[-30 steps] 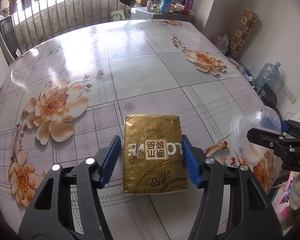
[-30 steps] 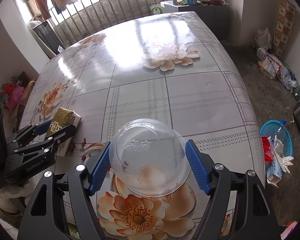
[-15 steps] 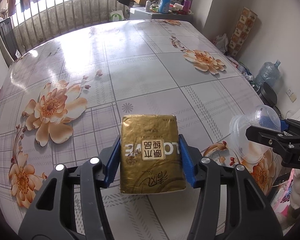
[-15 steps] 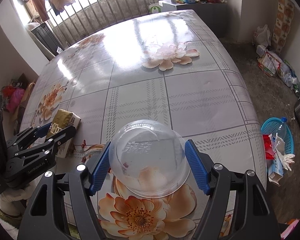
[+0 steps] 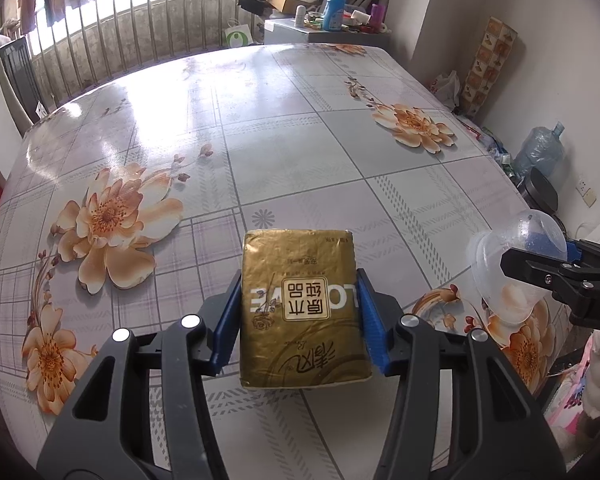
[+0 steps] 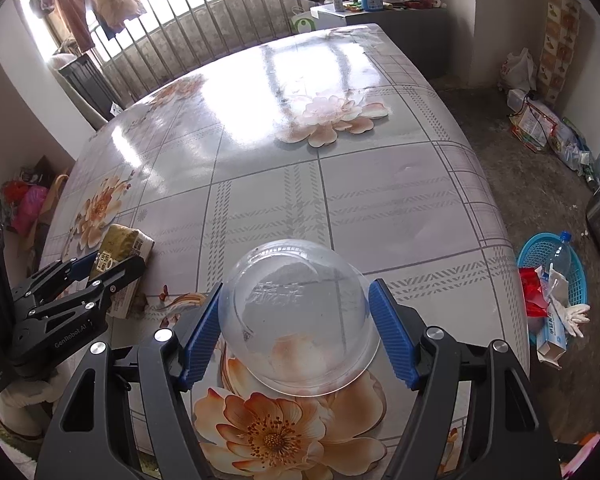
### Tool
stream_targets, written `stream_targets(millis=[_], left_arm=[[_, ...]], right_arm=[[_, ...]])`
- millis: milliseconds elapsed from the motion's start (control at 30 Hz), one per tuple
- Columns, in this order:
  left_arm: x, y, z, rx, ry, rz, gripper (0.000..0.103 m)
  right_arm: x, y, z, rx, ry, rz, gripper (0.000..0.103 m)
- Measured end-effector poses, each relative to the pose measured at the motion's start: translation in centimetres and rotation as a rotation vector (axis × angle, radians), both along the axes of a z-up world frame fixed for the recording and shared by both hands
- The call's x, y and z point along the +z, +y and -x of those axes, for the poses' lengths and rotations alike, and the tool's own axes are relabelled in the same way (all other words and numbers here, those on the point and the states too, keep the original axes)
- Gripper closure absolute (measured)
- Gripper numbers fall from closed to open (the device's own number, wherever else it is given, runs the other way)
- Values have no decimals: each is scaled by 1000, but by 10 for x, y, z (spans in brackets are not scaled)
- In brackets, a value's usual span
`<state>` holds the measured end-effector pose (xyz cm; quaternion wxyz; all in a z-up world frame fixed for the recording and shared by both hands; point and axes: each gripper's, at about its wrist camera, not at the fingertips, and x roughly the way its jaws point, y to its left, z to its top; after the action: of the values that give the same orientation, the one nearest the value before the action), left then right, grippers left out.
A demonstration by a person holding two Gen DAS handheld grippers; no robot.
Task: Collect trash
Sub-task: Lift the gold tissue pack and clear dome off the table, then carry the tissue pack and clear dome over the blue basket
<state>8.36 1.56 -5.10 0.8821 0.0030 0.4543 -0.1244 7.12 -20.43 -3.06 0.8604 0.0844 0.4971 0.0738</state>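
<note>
Left tool [image 5: 298, 316] is closed on a gold tissue pack [image 5: 300, 304], pressed at both long sides above the flowered tabletop [image 5: 260, 140]. Right tool [image 6: 296, 334] is set around an upturned clear plastic bowl [image 6: 298, 312]; full contact cannot be told. Softness is expected of the pack; lightness, slipperiness and crushability of the bowl.

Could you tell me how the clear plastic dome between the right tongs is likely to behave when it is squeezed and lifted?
The clear plastic dome looks thin-walled, so it is probably light and may flex or crack under a hard squeeze. Its smooth, curved sides meet the right tongs only at narrow spots, so it could slip or pop out. Lying rim down on the table, it seems unlikely to roll.
</note>
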Motion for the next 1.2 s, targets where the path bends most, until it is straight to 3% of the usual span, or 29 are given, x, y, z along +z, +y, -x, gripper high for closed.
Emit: stream_targets(millis=[600,1200], left_arm=[[17,4,11,3,-58,-1,53],[65,-20,11,-70,-181,18,54]], right_arm=[[11,-2,3,-13,-42,-2,33],[55,-21,19,-99,-188,6,34]])
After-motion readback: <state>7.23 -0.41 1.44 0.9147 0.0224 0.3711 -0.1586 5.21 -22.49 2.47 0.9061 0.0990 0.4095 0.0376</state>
